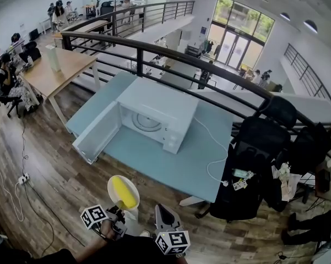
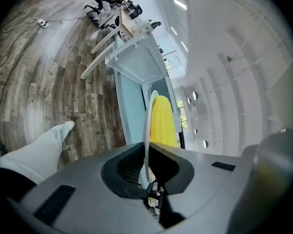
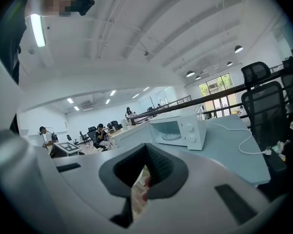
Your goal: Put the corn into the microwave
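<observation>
The corn is held on a plate, whose rim is clamped by the left gripper, well short of the open microwave; the right gripper is closed, empty. Next, the plate must be kept level and guided into the cavity

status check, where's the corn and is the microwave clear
Left gripper shut on plate rim, corn on plate. Right gripper shut, empty. Microwave door open, nothing blocking.
</observation>
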A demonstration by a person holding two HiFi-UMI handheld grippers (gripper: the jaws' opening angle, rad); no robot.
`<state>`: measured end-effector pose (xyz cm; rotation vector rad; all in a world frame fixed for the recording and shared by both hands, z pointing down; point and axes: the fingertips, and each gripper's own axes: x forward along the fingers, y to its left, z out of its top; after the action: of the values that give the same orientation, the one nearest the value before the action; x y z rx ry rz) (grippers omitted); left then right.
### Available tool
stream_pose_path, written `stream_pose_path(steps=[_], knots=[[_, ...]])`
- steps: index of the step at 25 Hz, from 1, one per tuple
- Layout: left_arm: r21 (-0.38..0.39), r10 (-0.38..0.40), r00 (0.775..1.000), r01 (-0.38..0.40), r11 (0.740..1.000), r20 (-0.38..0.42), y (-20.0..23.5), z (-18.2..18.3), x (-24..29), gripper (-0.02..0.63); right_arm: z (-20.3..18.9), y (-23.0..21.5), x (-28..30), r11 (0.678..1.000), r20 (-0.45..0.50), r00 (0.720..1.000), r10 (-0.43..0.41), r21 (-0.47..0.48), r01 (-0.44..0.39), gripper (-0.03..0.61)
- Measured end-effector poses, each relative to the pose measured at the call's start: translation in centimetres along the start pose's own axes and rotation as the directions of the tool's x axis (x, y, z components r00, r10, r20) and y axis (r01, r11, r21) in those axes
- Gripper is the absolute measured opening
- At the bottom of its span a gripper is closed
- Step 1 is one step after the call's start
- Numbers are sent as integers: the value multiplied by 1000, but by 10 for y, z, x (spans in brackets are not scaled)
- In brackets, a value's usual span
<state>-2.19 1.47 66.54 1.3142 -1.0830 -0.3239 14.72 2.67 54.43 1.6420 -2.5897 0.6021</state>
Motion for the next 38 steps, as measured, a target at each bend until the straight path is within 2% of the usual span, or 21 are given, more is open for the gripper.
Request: stream_pose_path(steps=[20,38], knots=[[44,6,995,-2,999,-97,-41,71,89,20,38,-40,91,994,8,995,-101,41,101,9],[83,2,982,14,996,-190,-60,137,148,20,71,-31,172,984,4,984,-176,8,176,9]])
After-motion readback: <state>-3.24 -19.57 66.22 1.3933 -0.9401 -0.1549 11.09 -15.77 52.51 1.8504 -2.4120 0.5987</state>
